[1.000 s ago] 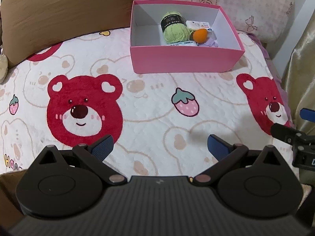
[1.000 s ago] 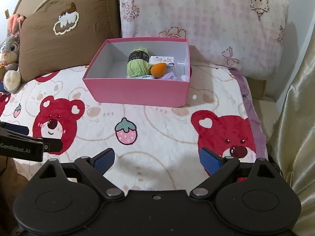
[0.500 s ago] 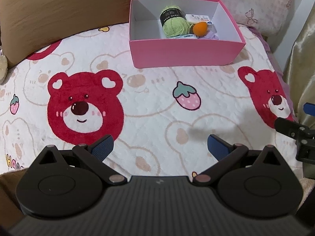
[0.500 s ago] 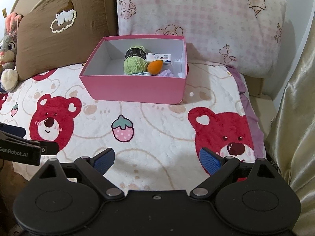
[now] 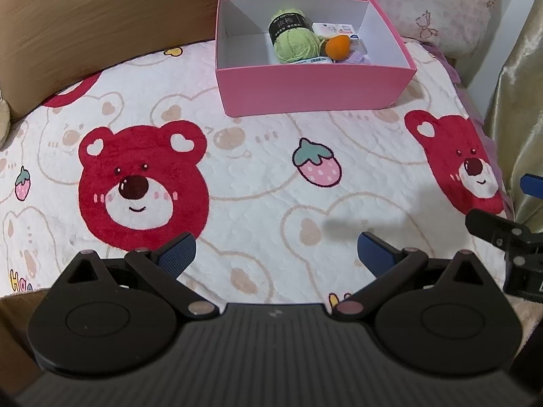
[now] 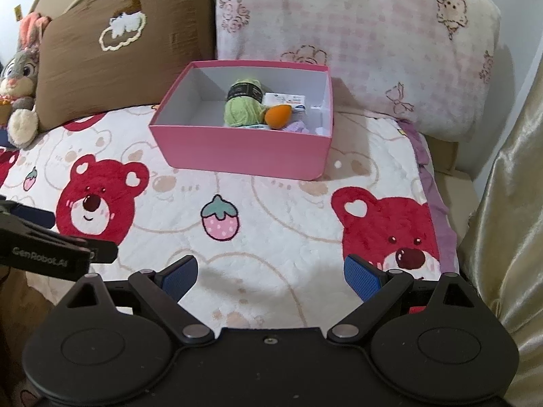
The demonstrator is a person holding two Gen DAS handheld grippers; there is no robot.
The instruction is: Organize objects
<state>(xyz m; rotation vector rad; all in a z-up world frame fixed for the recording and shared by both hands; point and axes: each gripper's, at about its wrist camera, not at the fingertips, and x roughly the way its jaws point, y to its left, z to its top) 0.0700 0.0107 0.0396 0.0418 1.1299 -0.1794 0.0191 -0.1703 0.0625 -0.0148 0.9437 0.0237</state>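
Observation:
A pink open box (image 5: pixel 315 91) stands on the bear-print blanket near the pillows; it also shows in the right wrist view (image 6: pixel 244 151). Inside it lie a green yarn ball (image 5: pixel 295 42), an orange sponge (image 5: pixel 337 46), a white packet (image 5: pixel 334 29) and some small pale items. My left gripper (image 5: pixel 276 254) is open and empty, low over the blanket's near edge. My right gripper (image 6: pixel 269 274) is open and empty, also near the front edge, to the right of the left one.
A brown pillow (image 6: pixel 112 57) and a pink checked pillow (image 6: pixel 356 40) lean behind the box. A plush rabbit (image 6: pixel 20 81) sits at the far left. A gold curtain (image 6: pixel 509 203) hangs along the right side. The bear-print blanket (image 5: pixel 258 176) lies between grippers and box.
Both grippers have stayed open and empty while the views shifted a little; the box sits slightly differently in each frame. Nothing in the box has moved.

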